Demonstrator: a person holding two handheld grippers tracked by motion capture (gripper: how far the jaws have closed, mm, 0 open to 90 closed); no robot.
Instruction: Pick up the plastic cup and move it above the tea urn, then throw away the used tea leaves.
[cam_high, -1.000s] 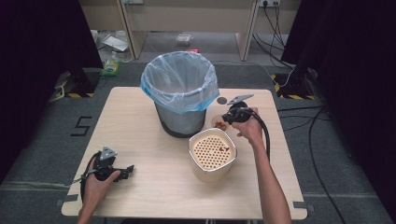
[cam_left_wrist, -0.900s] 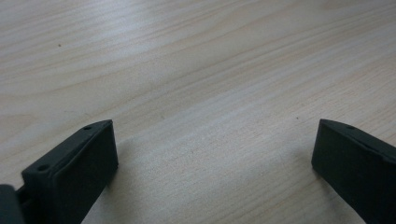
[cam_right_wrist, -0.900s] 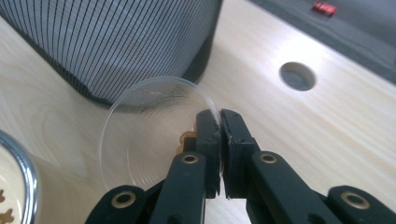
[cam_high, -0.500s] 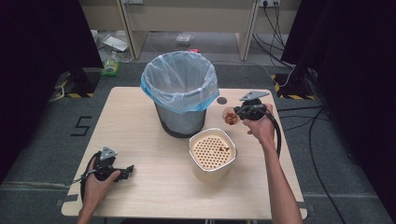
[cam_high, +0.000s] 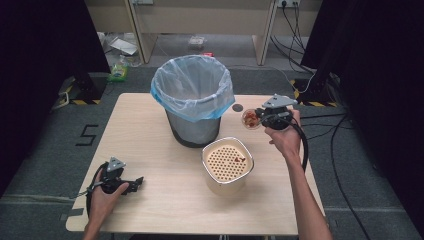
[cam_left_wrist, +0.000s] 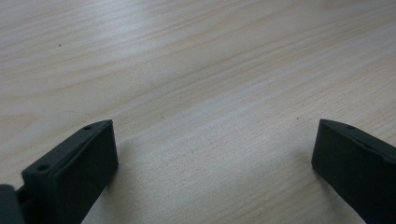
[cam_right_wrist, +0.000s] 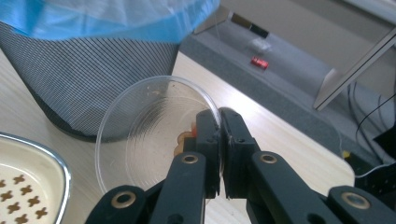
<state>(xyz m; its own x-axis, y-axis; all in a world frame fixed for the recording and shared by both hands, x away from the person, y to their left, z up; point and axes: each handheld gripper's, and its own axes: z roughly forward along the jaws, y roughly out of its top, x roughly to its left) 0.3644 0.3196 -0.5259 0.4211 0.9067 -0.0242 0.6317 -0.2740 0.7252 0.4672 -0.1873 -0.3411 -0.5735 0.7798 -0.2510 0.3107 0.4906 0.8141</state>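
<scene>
Two grippers: right gripper (cam_right_wrist: 219, 140) jaws clamped on tilted clear cup (cam_right_wrist: 140, 135), left gripper (cam_left_wrist: 210, 154) jaws wide apart.

My right gripper (cam_high: 260, 118) holds a small clear plastic bowl (cam_high: 249, 119) with reddish scraps above the pale wooden table (cam_high: 150, 135). Left of it stands the grey bin with a blue liner (cam_high: 193, 102); below it, the cream perforated container (cam_high: 227, 164). My left gripper (cam_high: 131, 184) rests well apart.
</scene>
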